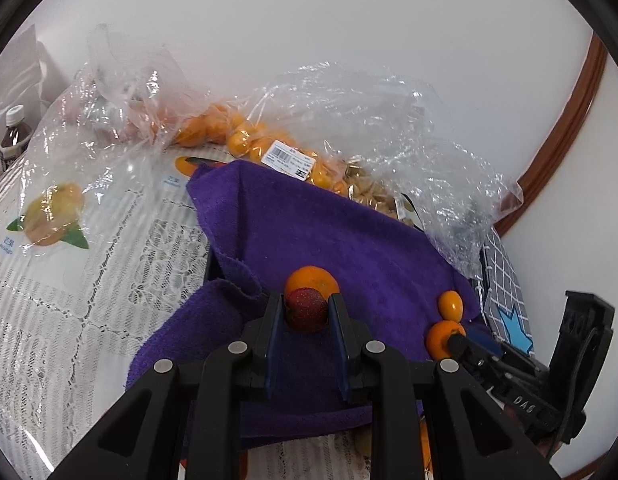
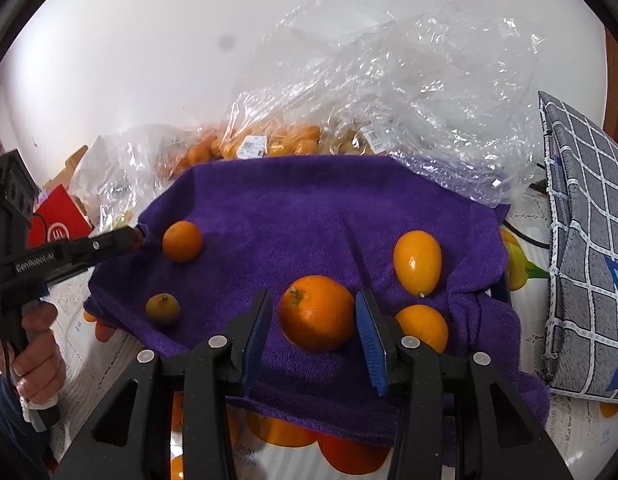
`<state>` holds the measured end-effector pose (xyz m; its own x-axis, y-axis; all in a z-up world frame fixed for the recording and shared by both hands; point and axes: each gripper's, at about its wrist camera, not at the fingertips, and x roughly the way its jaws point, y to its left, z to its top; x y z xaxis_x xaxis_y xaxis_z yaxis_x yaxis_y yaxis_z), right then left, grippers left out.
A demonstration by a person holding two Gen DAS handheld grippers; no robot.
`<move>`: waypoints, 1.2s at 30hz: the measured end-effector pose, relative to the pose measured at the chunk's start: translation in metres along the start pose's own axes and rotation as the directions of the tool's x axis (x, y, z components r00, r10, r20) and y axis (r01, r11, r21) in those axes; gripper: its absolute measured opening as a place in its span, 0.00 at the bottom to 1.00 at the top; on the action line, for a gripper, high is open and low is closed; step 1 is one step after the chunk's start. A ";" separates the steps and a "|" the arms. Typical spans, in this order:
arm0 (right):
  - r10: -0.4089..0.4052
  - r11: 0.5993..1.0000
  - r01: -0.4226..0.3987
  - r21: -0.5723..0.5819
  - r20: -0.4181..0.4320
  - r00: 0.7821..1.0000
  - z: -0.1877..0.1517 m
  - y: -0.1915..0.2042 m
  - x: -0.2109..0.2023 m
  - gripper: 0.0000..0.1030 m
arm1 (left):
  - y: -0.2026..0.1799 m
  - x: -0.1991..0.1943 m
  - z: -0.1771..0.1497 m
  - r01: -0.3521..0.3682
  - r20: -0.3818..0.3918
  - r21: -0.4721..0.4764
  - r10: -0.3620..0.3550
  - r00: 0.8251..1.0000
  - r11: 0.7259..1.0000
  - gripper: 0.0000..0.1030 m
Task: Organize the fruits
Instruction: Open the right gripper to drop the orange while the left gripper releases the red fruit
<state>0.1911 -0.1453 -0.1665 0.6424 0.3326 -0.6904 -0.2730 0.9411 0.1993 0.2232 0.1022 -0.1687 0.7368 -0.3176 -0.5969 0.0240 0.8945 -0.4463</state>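
Low in the left wrist view, the left gripper pinches a dark red, bumpy fruit over a purple towel. In the right wrist view, the right gripper stands spread around an orange, pads not touching it. A kumquat and a small brownish-green fruit lie apart on the towel. Beyond, clear plastic bags blur their orange fruit. A lace tablecloth covers the surface under a white wall.
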 end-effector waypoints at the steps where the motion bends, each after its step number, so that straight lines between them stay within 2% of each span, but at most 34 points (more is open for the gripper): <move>1: -0.001 1.000 0.001 0.004 0.010 1.000 0.001 -0.001 -0.002 0.51 | -0.001 0.001 0.000 -0.001 -0.003 0.003 0.001 1.000 1.000 0.21; 7: -0.030 1.000 0.030 0.009 0.045 0.999 0.003 -0.004 -0.013 0.60 | -0.004 0.003 -0.002 -0.009 -0.006 0.022 0.009 1.000 1.000 0.21; 13: -0.071 0.997 0.069 0.019 0.080 0.994 0.002 -0.004 -0.019 0.60 | -0.004 0.008 -0.003 -0.022 -0.020 0.033 0.022 1.000 0.999 0.21; 20: -0.078 0.997 0.080 -0.012 0.117 0.990 0.001 0.001 -0.026 0.60 | -0.007 0.011 -0.004 -0.058 -0.027 0.062 0.059 0.998 0.996 0.21; 29: -0.111 0.993 0.114 -0.020 0.113 0.987 0.002 0.009 -0.029 0.60 | -0.010 0.016 -0.005 -0.104 -0.041 0.080 0.107 0.993 0.991 0.21; 36: -0.070 0.997 0.070 -0.009 0.072 0.995 -0.001 0.010 -0.034 0.60 | -0.014 0.015 -0.006 -0.092 -0.032 0.089 0.095 0.995 0.992 0.32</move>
<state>0.1659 -0.1472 -0.1415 0.7099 0.2698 -0.6505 -0.2335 0.9616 0.1441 0.2297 0.0835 -0.1750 0.7138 -0.2407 -0.6576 0.0163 0.9445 -0.3281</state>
